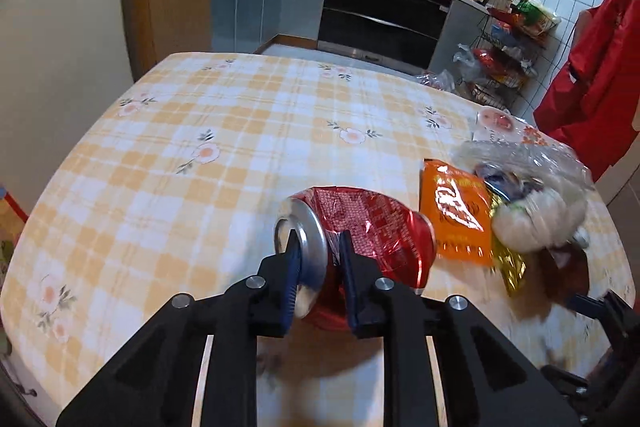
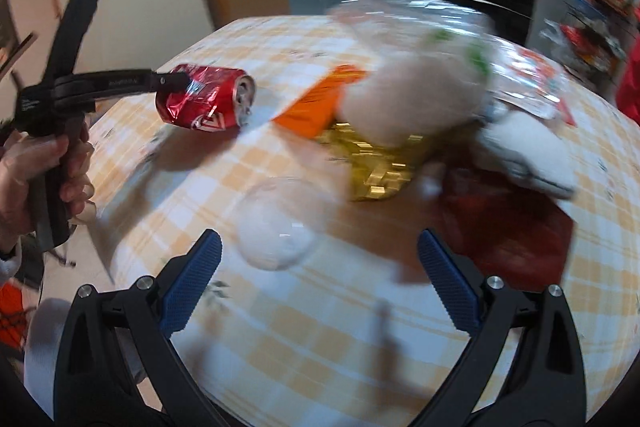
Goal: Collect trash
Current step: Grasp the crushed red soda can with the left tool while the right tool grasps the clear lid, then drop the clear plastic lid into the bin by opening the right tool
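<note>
A crushed red drink can (image 1: 372,227) lies on its side on the checked tablecloth (image 1: 200,147). My left gripper (image 1: 318,243) is shut on the can's silver top end, one blue pad over the rim and the other against the dented side. The right wrist view shows the same can (image 2: 206,103) at the left gripper's (image 2: 176,81) tips. My right gripper (image 2: 319,235) stands open low over the table, with a blurred clear plastic piece (image 2: 276,227) just ahead of its left finger. Beyond lie an orange packet (image 2: 316,103), a gold wrapper (image 2: 376,167), a dark red wrapper (image 2: 508,223) and a clear bag of white tissue (image 2: 412,95).
A person's hand (image 2: 40,171) grips the left gripper's handle at the table's left edge. Past the table are a black oven (image 1: 380,11), a wire rack of packets (image 1: 504,47) and a red garment (image 1: 592,75) hanging at the right.
</note>
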Demonstrator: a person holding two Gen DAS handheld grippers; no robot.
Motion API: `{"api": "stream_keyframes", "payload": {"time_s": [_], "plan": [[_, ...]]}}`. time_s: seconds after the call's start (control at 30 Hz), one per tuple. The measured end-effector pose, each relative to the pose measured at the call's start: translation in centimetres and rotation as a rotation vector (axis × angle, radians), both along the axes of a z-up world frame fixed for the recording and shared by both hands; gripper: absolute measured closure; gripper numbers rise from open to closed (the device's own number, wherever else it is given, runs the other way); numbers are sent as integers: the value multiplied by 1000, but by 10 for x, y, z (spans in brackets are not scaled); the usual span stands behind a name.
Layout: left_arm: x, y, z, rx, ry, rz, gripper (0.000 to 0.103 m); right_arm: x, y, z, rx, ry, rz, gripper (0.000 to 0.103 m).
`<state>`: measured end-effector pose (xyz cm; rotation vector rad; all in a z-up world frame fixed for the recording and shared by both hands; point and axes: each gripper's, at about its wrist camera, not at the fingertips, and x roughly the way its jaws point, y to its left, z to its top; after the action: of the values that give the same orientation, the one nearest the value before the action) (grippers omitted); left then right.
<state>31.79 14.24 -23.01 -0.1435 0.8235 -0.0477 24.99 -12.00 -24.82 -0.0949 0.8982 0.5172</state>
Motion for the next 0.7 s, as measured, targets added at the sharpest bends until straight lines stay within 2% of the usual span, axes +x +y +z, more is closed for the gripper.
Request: {"api": "stream_keyframes", "payload": {"time_s": [0.03,0.13,0.23,0.5,0.53,0.6,0.7], "plan": [[-6,4,1,-4,-3,8,85,1,8,-2,-12,2,19,8],[-29,12,4,-1,-21,45,85,14,30,-14,-42,33,47,28],[-46,15,6,-17,-28,51,85,30,38,-27,-58,94,19,26],[-75,20,9,-59,-37,72,85,27,56,-29,-142,68,62,26],[-78,21,9,-68,-35,76,85,26,58,-30,-148,68,60,26],[-84,21,10,-81,-33,83,85,26,58,-30,-150,72,54,36],[-96,17,14,-89,-36,80,85,20,51,-27,-136,76,39,36]]}}
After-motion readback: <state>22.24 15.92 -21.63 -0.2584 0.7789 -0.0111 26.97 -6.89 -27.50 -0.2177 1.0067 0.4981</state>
